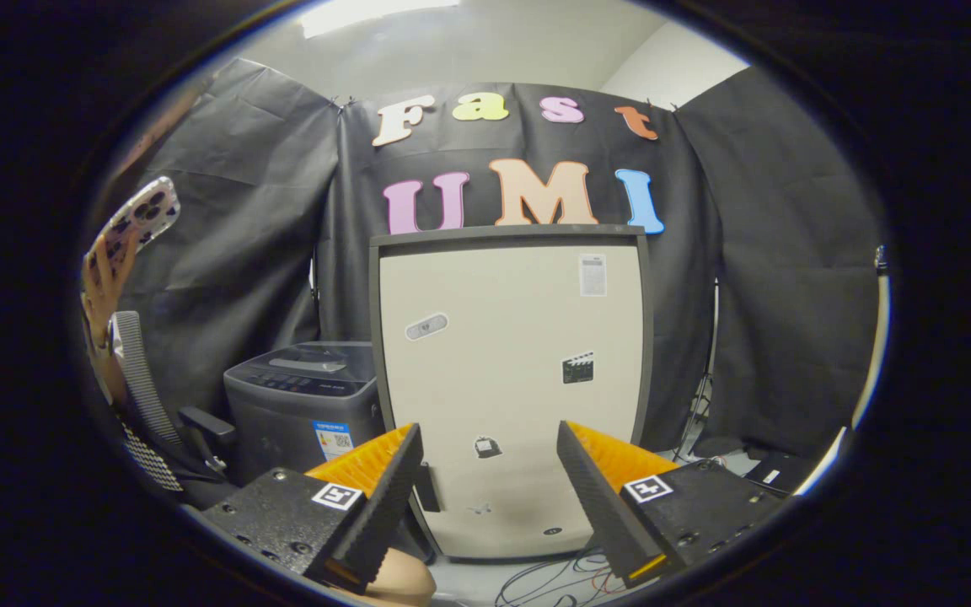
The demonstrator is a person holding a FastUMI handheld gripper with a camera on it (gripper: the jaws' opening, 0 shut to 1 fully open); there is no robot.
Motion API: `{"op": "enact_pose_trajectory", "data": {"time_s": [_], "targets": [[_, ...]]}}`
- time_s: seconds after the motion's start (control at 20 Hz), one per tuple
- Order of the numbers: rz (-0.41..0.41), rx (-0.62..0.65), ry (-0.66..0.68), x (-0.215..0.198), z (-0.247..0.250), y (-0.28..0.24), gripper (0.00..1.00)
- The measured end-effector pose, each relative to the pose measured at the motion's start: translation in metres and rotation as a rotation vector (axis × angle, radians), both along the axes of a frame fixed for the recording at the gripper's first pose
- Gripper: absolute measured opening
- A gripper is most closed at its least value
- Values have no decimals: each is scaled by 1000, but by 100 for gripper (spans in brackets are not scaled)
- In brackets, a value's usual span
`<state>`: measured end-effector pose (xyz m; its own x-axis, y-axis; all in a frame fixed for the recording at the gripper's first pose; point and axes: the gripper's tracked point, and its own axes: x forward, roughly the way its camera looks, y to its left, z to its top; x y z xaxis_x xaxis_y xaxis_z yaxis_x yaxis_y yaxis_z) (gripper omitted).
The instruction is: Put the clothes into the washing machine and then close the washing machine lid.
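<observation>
Gripper (485, 489) fingers wide apart, holding nothing, facing a fridge (512, 371). Washer (304, 405) beside it, lid down. That fits either clothes awaiting loading or a finished job.

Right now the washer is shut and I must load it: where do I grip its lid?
Probably at the pale recess on the flat, closed lid, just behind the control panel. Bring the open fingers, now facing the beige cabinet, in from the washer's front.

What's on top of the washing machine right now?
The washing machine sits left of the beige fridge, beyond the open, empty claw. Its lid looks closed, a control panel along its front edge. Nothing visibly rests on it; the drum is covered.
</observation>
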<state>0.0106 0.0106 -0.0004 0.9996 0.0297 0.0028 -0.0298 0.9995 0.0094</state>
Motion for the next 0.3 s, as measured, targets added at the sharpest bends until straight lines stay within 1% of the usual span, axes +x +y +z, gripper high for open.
{"op": "enact_pose_trajectory", "data": {"time_s": [0.3], "targets": [[0, -1, 0, 0, 0, 0, 97]]}}
